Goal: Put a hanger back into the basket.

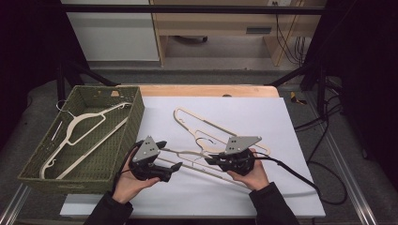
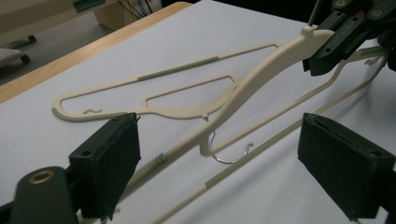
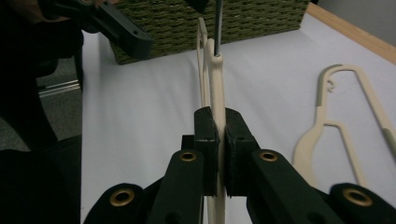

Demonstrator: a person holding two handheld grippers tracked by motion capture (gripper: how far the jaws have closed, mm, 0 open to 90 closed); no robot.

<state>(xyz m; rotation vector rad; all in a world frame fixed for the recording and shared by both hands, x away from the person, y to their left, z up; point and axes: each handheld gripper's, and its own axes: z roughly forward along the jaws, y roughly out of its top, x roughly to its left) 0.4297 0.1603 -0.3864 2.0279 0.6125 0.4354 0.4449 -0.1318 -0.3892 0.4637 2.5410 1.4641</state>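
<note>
1. Right hand-held gripper, at about five o'clock on the worktop, has its jaws pinched on the shoulder of a cream plastic hanger, holding it tilted off the white sheet.
2. Left hand-held gripper, at about seven o'clock, has its jaws spread; the held hanger's arm and bar run between the pads, which do not press on it.
3. Just beyond, toward the centre, a second cream hanger lies flat on the worktop, untouched.
4. Farther out, at nine to ten o'clock, a green woven basket already holds one cream hanger.
5. Judging by this, the work is putting hangers into the basket: one is in, one is in hand and not yet carried across, and one waits.
</note>
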